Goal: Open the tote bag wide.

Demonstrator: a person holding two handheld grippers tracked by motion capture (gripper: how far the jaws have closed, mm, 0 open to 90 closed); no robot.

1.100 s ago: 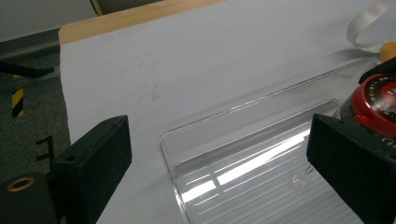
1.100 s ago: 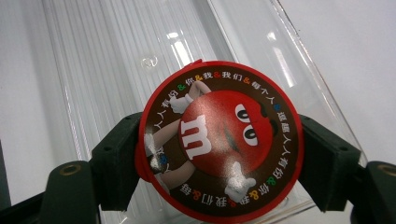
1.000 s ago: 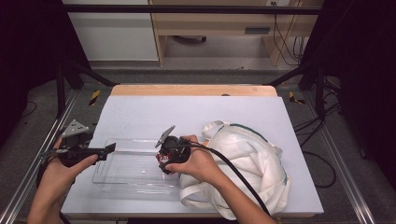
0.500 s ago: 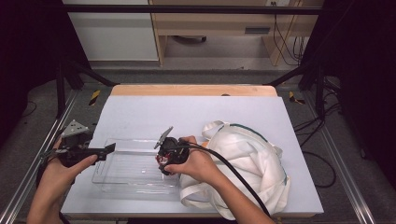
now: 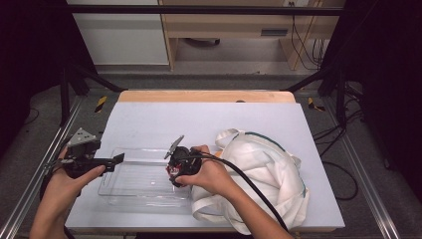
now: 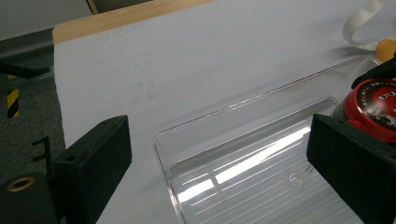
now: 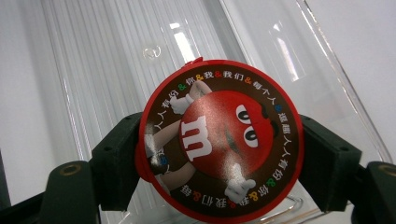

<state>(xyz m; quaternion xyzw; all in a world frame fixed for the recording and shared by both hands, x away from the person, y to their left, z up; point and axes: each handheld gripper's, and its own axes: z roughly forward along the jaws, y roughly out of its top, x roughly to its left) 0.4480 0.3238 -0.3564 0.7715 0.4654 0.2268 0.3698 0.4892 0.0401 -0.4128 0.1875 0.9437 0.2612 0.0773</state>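
Even overhead light brightens the pale blue-grey tabletop [image 5: 199,119], while the room's edges sink into black. White glare streaks the clear ribbed plastic tray [image 6: 233,172]. The round red candy lid [image 7: 219,140] shows slightly soft, speckled with highlights.

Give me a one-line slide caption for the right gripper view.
Right gripper clamps a red-lidded candy container by its sides above the clear plastic tray.

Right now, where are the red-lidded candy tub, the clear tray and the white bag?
red-lidded candy tub [image 7: 219,140]: right gripper view, centre of its lid.
clear tray [image 5: 144,199]: high view, near rim.
white bag [image 5: 271,174]: high view, middle of the cloth.
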